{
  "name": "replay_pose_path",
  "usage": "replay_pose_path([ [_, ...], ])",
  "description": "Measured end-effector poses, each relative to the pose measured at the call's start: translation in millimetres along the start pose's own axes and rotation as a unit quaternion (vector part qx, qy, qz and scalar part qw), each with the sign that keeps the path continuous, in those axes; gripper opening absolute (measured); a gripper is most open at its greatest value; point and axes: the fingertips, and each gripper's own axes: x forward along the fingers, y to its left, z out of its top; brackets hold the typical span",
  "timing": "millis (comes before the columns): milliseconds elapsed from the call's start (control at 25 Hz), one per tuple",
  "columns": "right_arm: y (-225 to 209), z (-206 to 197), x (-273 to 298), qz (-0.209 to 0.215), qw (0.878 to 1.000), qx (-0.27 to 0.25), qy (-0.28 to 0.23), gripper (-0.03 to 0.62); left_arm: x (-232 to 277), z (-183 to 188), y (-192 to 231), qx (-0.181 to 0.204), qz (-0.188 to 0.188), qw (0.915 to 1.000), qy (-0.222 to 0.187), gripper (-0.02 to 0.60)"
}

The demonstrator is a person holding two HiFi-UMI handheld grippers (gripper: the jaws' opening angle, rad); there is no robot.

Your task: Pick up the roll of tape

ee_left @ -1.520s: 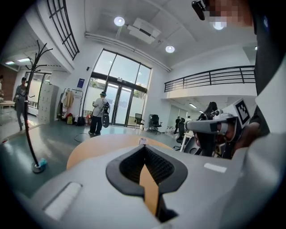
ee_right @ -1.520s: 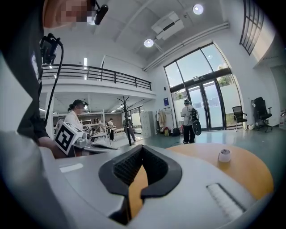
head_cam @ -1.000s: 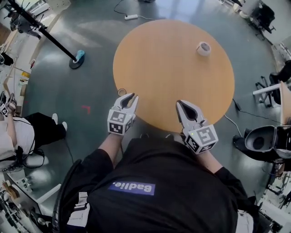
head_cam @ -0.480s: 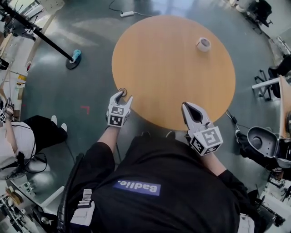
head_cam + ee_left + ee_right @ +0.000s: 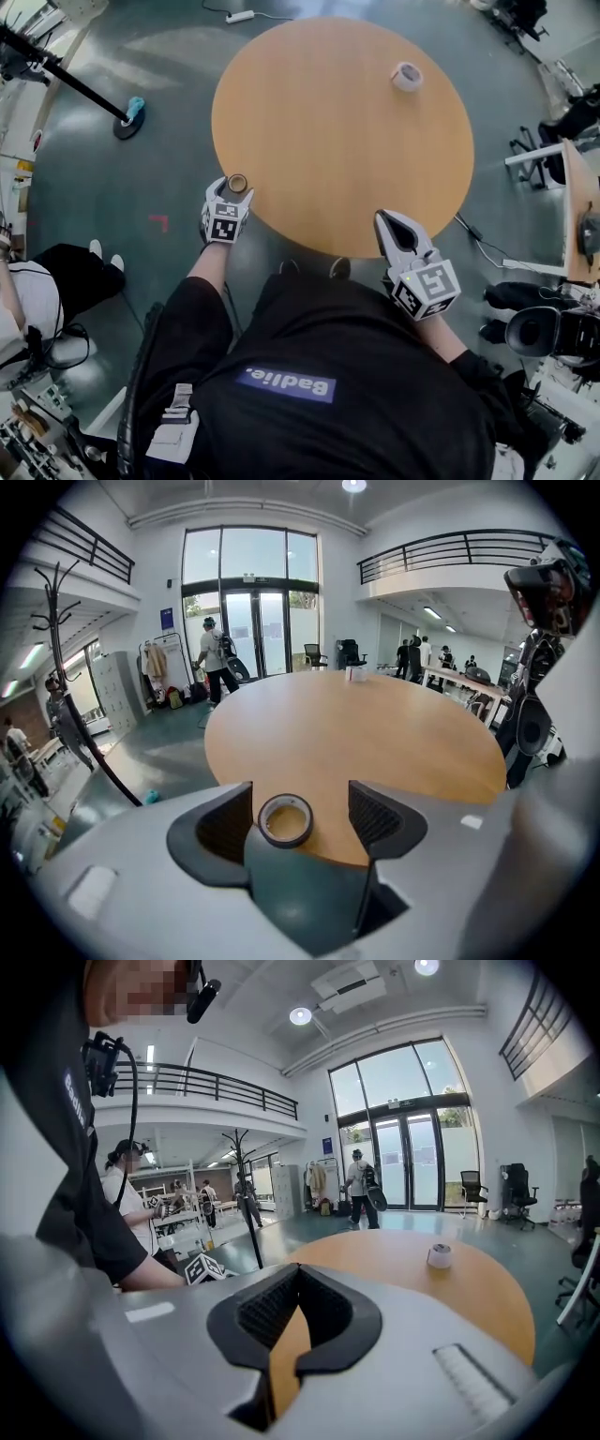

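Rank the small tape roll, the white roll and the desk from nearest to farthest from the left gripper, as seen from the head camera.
1. Small tape roll, at the table's near left edge, between the jaws of the left gripper, which have just been opening; not gripped.
2. White roll, far right of the table.
3. Desk, at the room's right edge.

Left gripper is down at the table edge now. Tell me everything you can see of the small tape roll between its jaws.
The tape roll is a small ring with a dark outer band and a paler inner ring around an open hole. It lies flat, hole up, on the round wooden table, right at its near edge. It sits between the jaws of the left gripper, which have just been opening. Neither pad presses on it, and nothing else touches it.
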Motion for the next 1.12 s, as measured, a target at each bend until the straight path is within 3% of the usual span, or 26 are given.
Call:
replay_pose_path([
  [280,-6,-6,-12,-0.021,1.0,0.007,0.009,0.003,20,-22,16,-0.024,-0.001,0.9991,0.034,0.337],
  [600,-11,-18,-18,-0.039,0.999,0.017,0.023,0.005,41,-34,12,0.001,-0.026,0.9981,0.057,0.335],
  [1120,-8,-17,-20,-0.047,0.998,0.015,0.028,0.003,46,-32,12,0.023,-0.029,0.9976,0.058,0.28],
])
